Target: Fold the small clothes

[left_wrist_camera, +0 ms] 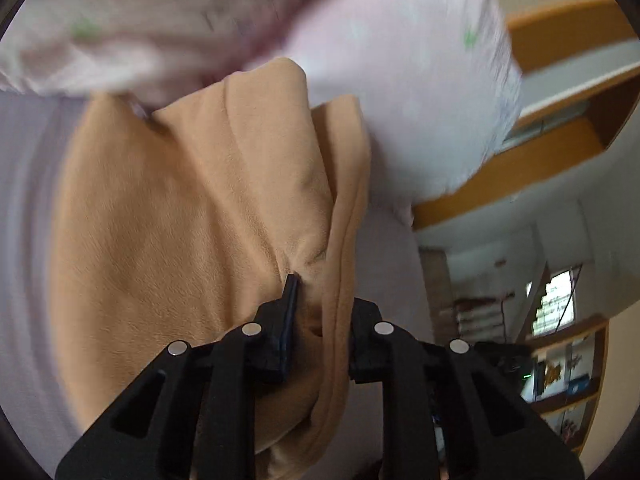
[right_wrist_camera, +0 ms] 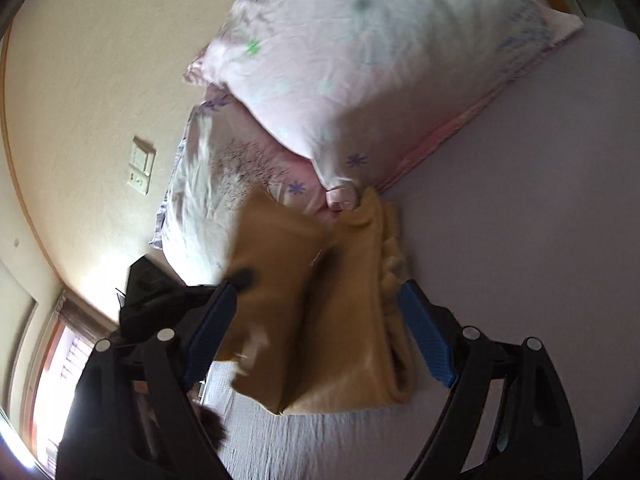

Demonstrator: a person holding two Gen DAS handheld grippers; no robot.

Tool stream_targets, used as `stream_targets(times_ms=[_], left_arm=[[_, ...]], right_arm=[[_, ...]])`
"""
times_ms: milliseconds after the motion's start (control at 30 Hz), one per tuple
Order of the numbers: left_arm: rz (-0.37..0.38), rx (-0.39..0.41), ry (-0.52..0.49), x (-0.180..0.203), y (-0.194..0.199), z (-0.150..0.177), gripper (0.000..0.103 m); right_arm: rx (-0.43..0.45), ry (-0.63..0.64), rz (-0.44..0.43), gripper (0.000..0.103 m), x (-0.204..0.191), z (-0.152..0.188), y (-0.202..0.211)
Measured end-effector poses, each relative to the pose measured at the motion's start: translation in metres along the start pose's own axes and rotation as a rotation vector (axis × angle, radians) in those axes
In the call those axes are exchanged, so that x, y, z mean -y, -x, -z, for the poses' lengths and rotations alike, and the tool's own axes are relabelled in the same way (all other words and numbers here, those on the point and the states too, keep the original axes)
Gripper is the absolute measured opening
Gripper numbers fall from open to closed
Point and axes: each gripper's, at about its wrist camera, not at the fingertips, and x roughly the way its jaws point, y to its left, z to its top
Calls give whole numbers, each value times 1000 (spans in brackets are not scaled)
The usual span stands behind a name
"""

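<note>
A tan fleece garment (left_wrist_camera: 208, 208) lies partly folded on the pale lilac bed sheet (left_wrist_camera: 24, 240). My left gripper (left_wrist_camera: 320, 320) is shut on an edge of the garment, with cloth bunched between its black fingers (left_wrist_camera: 288, 312). In the right wrist view the same garment (right_wrist_camera: 332, 312) lies between the blue pads (right_wrist_camera: 428, 336) of my right gripper (right_wrist_camera: 320, 292), which is open and holds nothing. A flap of the garment is lifted on the left side there, with the tip of my left gripper (right_wrist_camera: 244, 276) pinching it.
Pink flowered pillows (right_wrist_camera: 360, 60) lie just beyond the garment, touching its far end. A wooden bed frame (left_wrist_camera: 520, 168) and shelves (left_wrist_camera: 568, 376) are to the right in the left wrist view. A wall with a switch plate (right_wrist_camera: 141, 166) is to the left.
</note>
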Motion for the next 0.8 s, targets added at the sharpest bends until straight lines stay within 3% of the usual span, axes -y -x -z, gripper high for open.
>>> stream_targets(times_ms=[33,100,167,200,233,267,333,400,500,600,667,800], left_arm=[[10,-46,-6,4,-18,6,20],[125,-138,-2,10,-43,16,21],[173,-157,-8,12,-38,19,27],[185,-136,-26,13,-26,20,35],[191,-95,-46,13,-13,19,63],[180,-18,-79,11,12,20,84],[124,90,-145,8,44,24,85],[-2,153,-234,0,71,34,85],[-138,163,-321,-15,79,54,85],[-206,122,-346,-30,68,58,85],[-240,100,-364,-36,58,64,85],[-252,95,-389,-40,56,74,85]], right_arm=[[1,-1,10,84,2,0,2],[-2,3,28,84,5,-2,8],[-5,15,34,83,4,-4,13],[-8,23,36,84,3,-5,14],[-12,27,36,84,2,-6,14],[-29,31,36,84,1,-7,12],[-73,31,32,84,-1,-9,4],[-155,20,64,84,1,-6,-15],[-247,-31,107,84,12,-5,-43],[-305,-96,132,84,24,-4,-64],[-277,-101,172,83,24,-5,-68],[-172,38,242,83,5,-18,-68]])
